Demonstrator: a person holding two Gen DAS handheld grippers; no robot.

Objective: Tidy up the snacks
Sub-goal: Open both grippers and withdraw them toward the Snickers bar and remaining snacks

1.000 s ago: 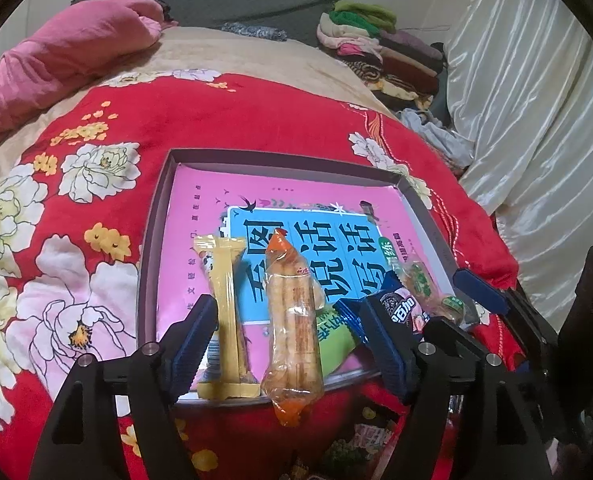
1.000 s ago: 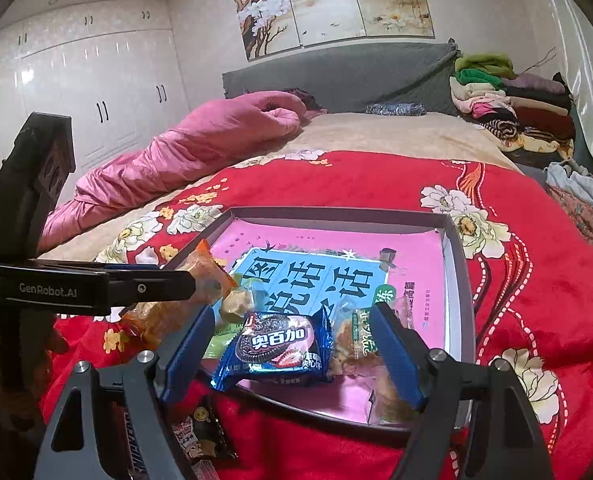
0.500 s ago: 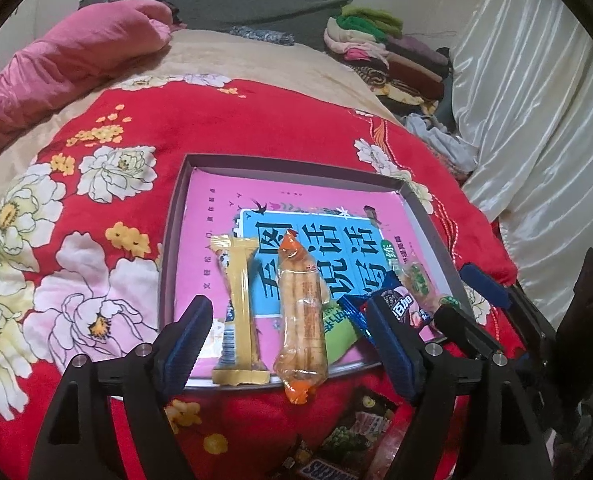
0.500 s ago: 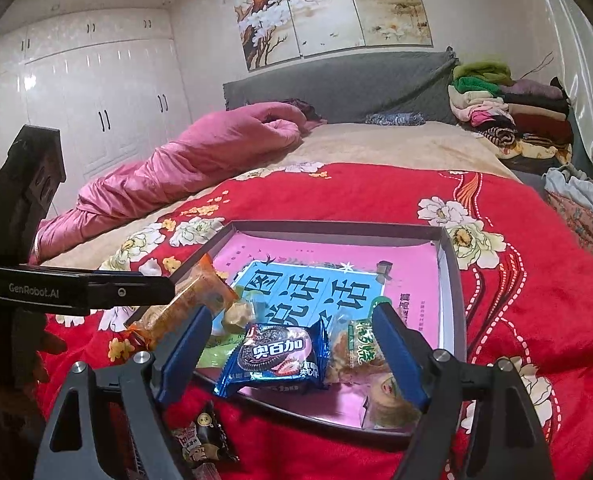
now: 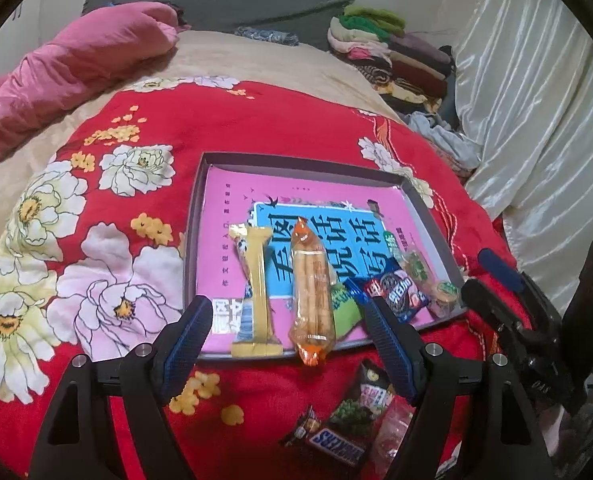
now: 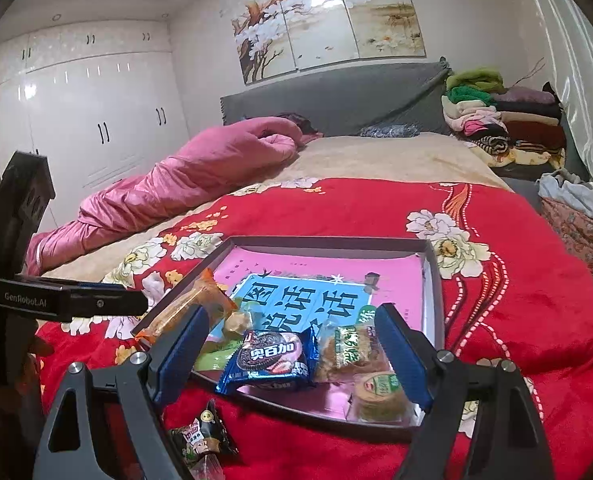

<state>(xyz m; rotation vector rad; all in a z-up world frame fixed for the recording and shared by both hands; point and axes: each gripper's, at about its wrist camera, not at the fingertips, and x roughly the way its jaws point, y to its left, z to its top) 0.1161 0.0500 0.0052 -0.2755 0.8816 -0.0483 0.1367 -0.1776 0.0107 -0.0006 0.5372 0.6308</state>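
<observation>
Both grippers are hovering wide apart and empty (right gripper (image 6: 292, 344) opening, blue cookie packet (image 6: 270, 362) between its fingers) as snacks are lying along the tray's (image 5: 296, 162) six-o'clock edge; left gripper (image 5: 286, 338).

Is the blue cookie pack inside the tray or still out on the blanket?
Inside: the cookie pack lies across the tray's near rim, one corner overhanging.

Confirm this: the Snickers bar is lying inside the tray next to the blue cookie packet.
Not quite. The Snickers bar lies outside the tray, on the red blanket in front of it, as the left wrist view shows. The blue cookie packet is inside.
</observation>
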